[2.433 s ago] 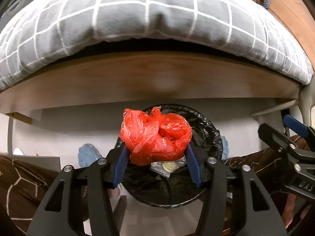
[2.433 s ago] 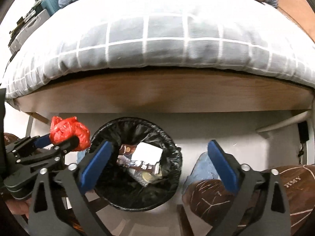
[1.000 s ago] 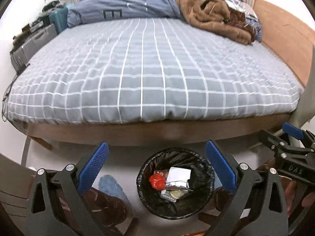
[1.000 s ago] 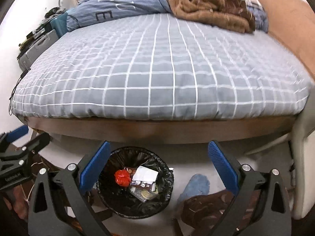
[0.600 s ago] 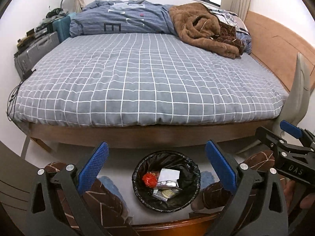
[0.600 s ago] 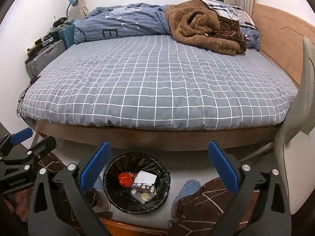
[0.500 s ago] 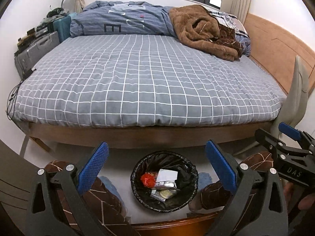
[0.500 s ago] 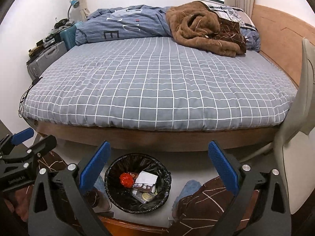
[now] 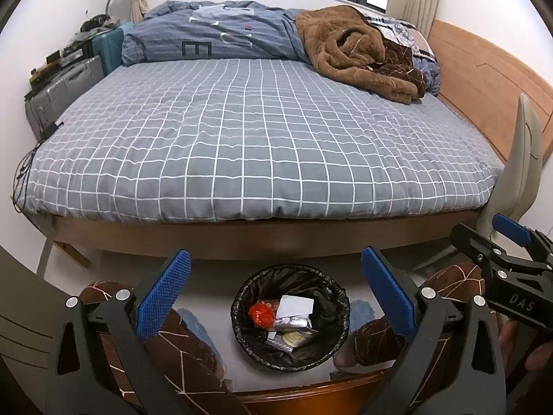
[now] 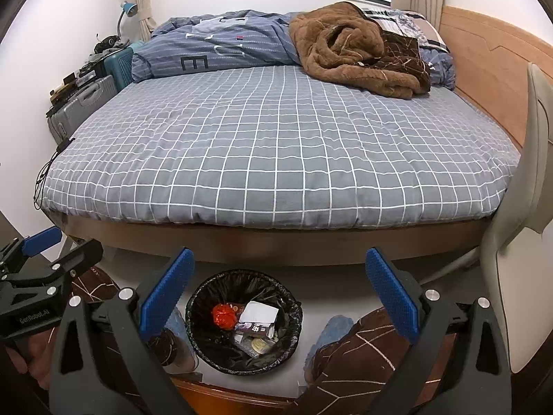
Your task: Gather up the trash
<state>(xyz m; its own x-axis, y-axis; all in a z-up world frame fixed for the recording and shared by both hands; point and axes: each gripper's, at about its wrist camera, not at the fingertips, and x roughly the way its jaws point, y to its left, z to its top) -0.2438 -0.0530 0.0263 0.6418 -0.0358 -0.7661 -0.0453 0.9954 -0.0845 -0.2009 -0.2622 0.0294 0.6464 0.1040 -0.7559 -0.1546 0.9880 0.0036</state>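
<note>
A round bin with a black liner [image 9: 242, 297] stands on the floor by the bed's foot; it also shows in the right wrist view [image 10: 197, 297]. Inside lie a crumpled red plastic bag [image 9: 261, 313] [image 10: 224, 314], a white paper [image 9: 295, 306] [image 10: 259, 312] and some wrappers. My left gripper [image 9: 274, 297] is open and empty, held high above the bin. My right gripper [image 10: 278, 294] is open and empty too, also high above the bin. Each gripper shows at the edge of the other's view.
A bed with a grey checked cover [image 9: 259, 138] fills the view, with a brown blanket [image 9: 356, 52] and a blue duvet [image 9: 214, 34] at the far end. Suitcases [image 9: 65, 86] stand at its left. A beige chair [image 10: 518, 224] stands right. The person's brown-trousered legs [image 10: 352, 356] flank the bin.
My left gripper has let the red bag go into the bin and opened. Both grippers have risen well above the bin, and the whole bed has come into view.
</note>
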